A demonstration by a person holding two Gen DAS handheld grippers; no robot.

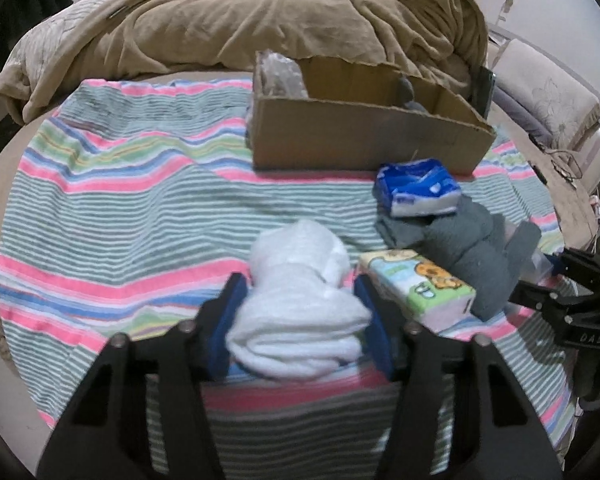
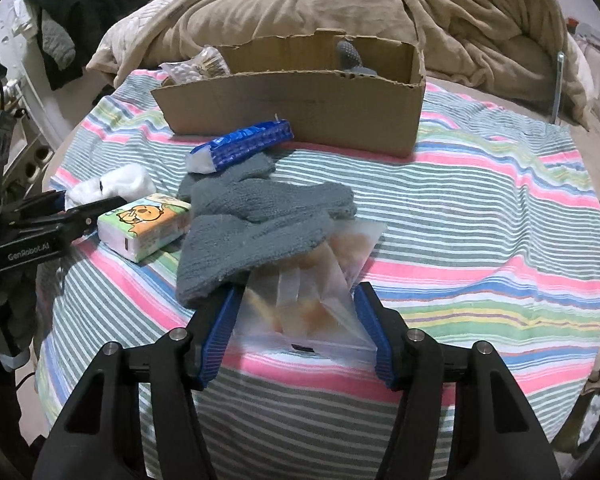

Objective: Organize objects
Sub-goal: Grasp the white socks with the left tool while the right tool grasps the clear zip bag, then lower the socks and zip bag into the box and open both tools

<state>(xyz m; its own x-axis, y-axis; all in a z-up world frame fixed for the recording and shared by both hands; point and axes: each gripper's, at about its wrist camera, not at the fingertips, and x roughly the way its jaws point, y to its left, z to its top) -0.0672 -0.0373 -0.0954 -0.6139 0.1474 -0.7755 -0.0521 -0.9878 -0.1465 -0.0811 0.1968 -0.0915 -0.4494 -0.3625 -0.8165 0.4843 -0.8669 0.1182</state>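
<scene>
We see the left gripper [image 1: 300, 300] clamped on a rolled white sock [image 1: 300, 304] on the striped towel [image 1: 120, 200]. The right gripper [image 2: 296, 320] straddles a clear plastic bag [image 2: 312, 300] beside gray socks [image 2: 256, 224]; contact unclear. The cardboard box [image 2: 300, 112] sits behind.

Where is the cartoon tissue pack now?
In the left wrist view, the cartoon tissue pack lies on the striped towel, between the white sock and grey socks.
</scene>
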